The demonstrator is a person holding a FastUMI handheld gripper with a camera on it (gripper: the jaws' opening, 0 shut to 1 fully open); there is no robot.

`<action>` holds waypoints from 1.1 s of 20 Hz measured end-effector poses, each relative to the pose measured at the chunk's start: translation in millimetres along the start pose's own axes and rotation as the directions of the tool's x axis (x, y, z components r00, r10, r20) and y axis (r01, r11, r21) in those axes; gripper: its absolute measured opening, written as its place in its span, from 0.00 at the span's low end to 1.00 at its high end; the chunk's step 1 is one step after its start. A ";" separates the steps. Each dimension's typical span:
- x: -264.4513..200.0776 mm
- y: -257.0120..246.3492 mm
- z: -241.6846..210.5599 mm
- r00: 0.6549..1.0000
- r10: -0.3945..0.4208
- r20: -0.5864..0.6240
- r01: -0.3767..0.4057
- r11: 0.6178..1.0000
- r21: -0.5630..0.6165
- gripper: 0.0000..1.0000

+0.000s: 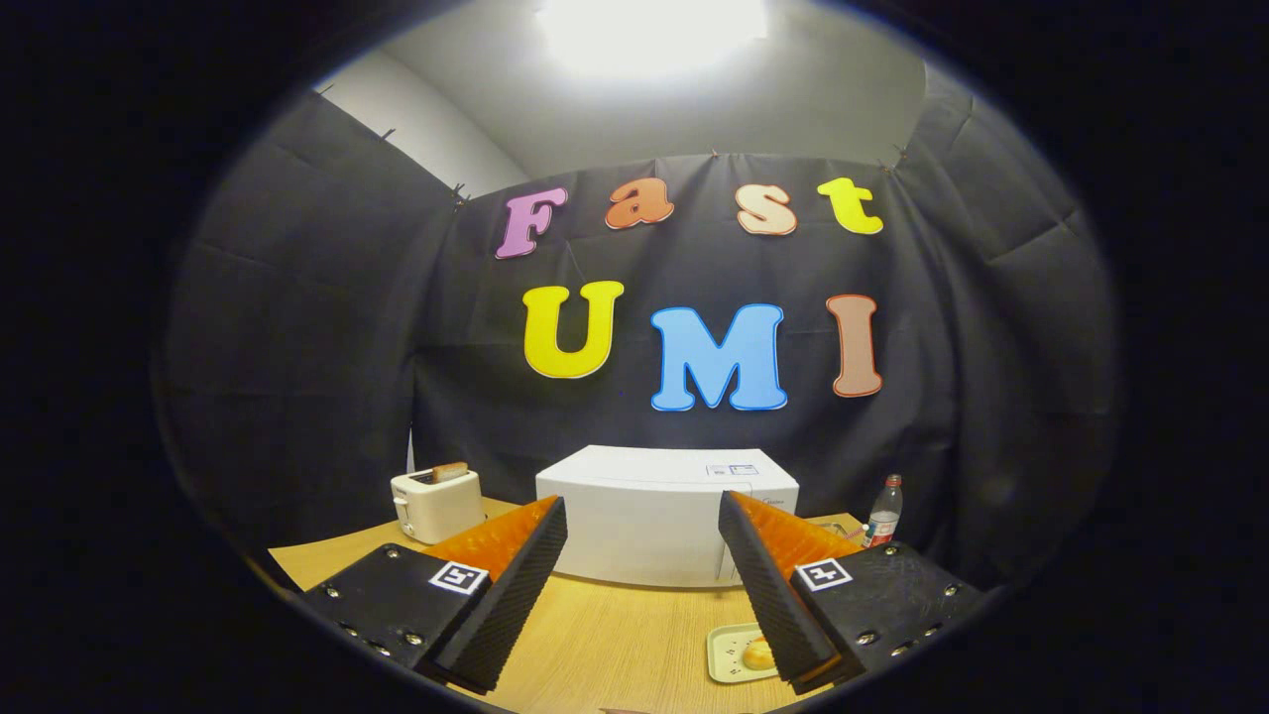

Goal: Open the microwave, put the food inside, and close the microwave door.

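The claw (642,555) hangs open and empty over the bench (615,635), with the food (758,654) on its tray (726,659) near its right finger. Farther back, the microwave (644,521) looks closed, so seemingly every step remains.

Black cloth wall (297,327), wooden table (615,635), bright ceiling light (649,30), perhaps a panel.
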State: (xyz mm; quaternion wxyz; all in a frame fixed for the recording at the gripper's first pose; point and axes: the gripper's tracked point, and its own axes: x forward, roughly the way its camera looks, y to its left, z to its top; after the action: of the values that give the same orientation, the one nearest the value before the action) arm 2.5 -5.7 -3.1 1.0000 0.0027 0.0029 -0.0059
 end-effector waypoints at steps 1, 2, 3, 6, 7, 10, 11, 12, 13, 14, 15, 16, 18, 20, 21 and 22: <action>0.6 -2.0 -1.2 1.000 -0.004 -0.002 0.004 1.000 0.000 0.97; 1.9 -4.7 -2.5 1.000 -0.009 -0.004 0.009 1.000 -0.001 0.97; 3.9 -7.3 -5.0 1.000 -0.016 -0.007 0.016 1.000 -0.002 0.97; 11.2 -17.2 -11.2 0.999 -0.040 -0.018 0.039 0.999 -0.006 0.97; 13.8 -18.6 -13.2 0.999 -0.041 -0.020 0.041 0.999 -0.003 0.97; 24.5 -23.9 -16.9 0.999 -0.039 -0.018 0.039 0.999 0.021 0.97; 28.9 -26.2 -19.7 0.999 -0.038 -0.018 0.039 0.999 0.030 0.97; 33.3 -29.2 -22.1 0.999 -0.039 -0.019 0.040 0.998 0.038 0.97; 37.9 -31.5 -25.3 0.999 -0.041 -0.021 0.042 0.998 0.042 0.97; 42.6 -34.2 -26.9 0.999 -0.043 -0.020 0.044 0.998 0.043 0.97; 47.7 -37.1 -27.4 0.999 -0.045 -0.015 0.046 0.998 0.045 0.97; 53.7 -39.8 -27.5 0.999 -0.048 -0.009 0.049 0.998 0.049 0.97; 65.4 -45.3 -31.8 0.999 -0.050 0.002 0.050 0.997 0.064 0.97; 78.6 -53.0 -38.3 0.998 -0.055 0.007 0.054 0.994 0.090 0.97; 86.7 -57.0 -45.2 0.998 -0.059 -0.003 0.059 0.993 0.104 0.97; 95.1 -60.4 -52.6 0.998 -0.060 -0.017 0.062 0.992 0.114 0.97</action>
State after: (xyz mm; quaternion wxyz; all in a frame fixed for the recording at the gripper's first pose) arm 96.5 -66.9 -56.6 0.9975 0.0599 0.0095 -0.0366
